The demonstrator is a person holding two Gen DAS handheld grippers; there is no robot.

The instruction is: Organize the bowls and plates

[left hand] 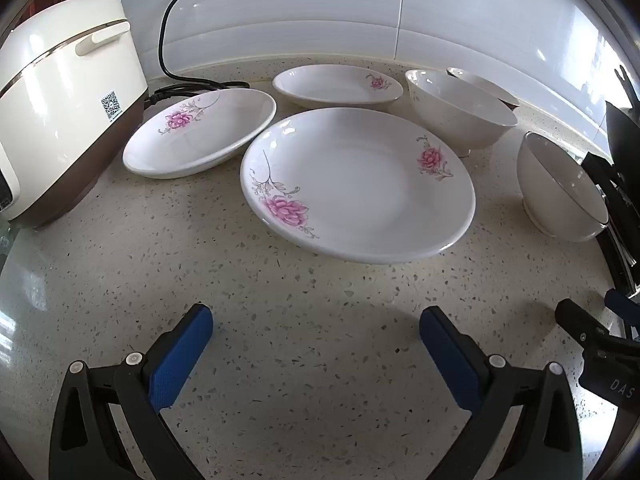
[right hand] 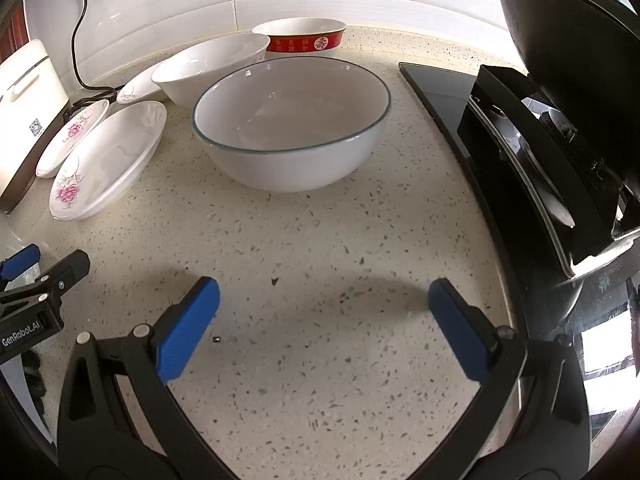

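Note:
Three white plates with pink flowers lie on the speckled counter: a large one (left hand: 360,184) in the middle, one to its left (left hand: 200,132) and one behind (left hand: 338,86). A white bowl (left hand: 460,112) stands behind the large plate on the right, a blue-rimmed bowl (left hand: 560,192) nearer right, a third bowl (left hand: 480,84) at the back. My left gripper (left hand: 316,332) is open and empty in front of the large plate. My right gripper (right hand: 324,308) is open and empty in front of the blue-rimmed bowl (right hand: 292,124). The red-banded bowl (right hand: 304,38) stands at the back.
A cream rice cooker (left hand: 60,100) with a black cord (left hand: 168,40) stands at the left by the tiled wall. A black stove with a wok (right hand: 568,80) borders the counter on the right. Each gripper shows at the edge of the other's view.

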